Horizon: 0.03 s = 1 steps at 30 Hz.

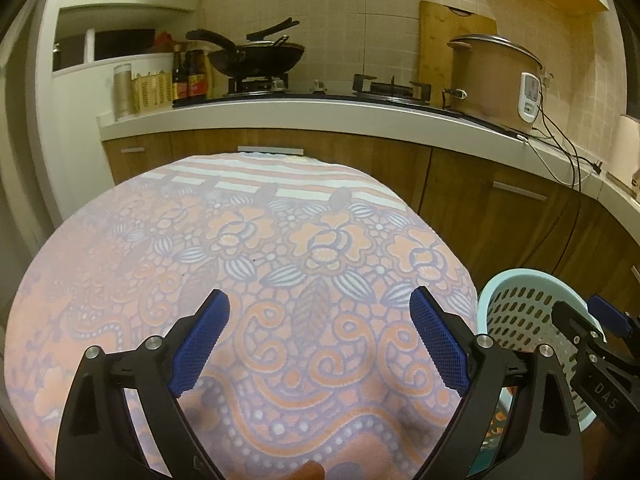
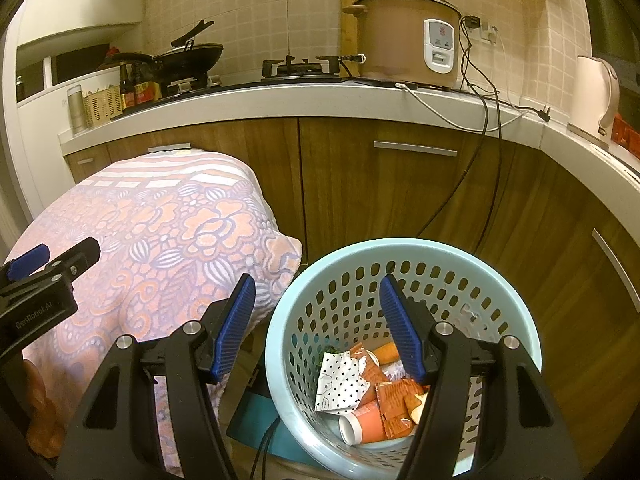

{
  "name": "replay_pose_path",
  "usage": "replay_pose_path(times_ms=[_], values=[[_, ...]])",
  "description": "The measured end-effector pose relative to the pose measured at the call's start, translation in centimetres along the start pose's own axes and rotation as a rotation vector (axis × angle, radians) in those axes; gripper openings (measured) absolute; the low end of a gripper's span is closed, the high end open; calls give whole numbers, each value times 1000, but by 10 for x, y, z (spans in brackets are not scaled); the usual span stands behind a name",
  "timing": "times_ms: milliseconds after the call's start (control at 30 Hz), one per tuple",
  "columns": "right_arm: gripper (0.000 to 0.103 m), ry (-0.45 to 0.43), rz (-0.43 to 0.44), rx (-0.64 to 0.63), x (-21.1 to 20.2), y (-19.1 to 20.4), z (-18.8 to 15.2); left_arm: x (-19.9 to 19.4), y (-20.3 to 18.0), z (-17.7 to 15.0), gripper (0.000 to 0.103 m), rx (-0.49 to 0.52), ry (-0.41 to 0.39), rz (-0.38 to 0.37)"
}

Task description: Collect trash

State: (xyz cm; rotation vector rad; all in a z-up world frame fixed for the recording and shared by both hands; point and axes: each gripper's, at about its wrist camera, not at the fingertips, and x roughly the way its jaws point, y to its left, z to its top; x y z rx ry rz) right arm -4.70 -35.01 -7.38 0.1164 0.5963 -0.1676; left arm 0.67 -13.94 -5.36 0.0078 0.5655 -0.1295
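Left gripper [image 1: 320, 340] jaws spread wide, nothing between them, hovering over the pink floral towel-covered table [image 1: 248, 264]. Right gripper [image 2: 318, 328] jaws apart, empty, poised over the pale blue perforated plastic basket [image 2: 516, 308]. Trash already inside the basket: orange paper cup [image 2: 362, 426], polka-dot white wrapper [image 2: 340, 380], orange snack packets [image 2: 394, 404]. Basket sits at 3 o'clock of the table, just beside its edge. No loose trash visible on the cloth, so collection looks about done.

Risks: right finger at 6 o'clock overlaps the near rim; a careless pull could tip the light basket and spill it. Dark cable [image 2: 264, 452] near the basket base could snag.
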Motion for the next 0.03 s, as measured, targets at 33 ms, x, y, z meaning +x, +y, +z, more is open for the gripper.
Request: replay_pose_path(times_ms=[33], values=[[61,0,0,0,0,0,0,0,0,0,89,1,-3,3]])
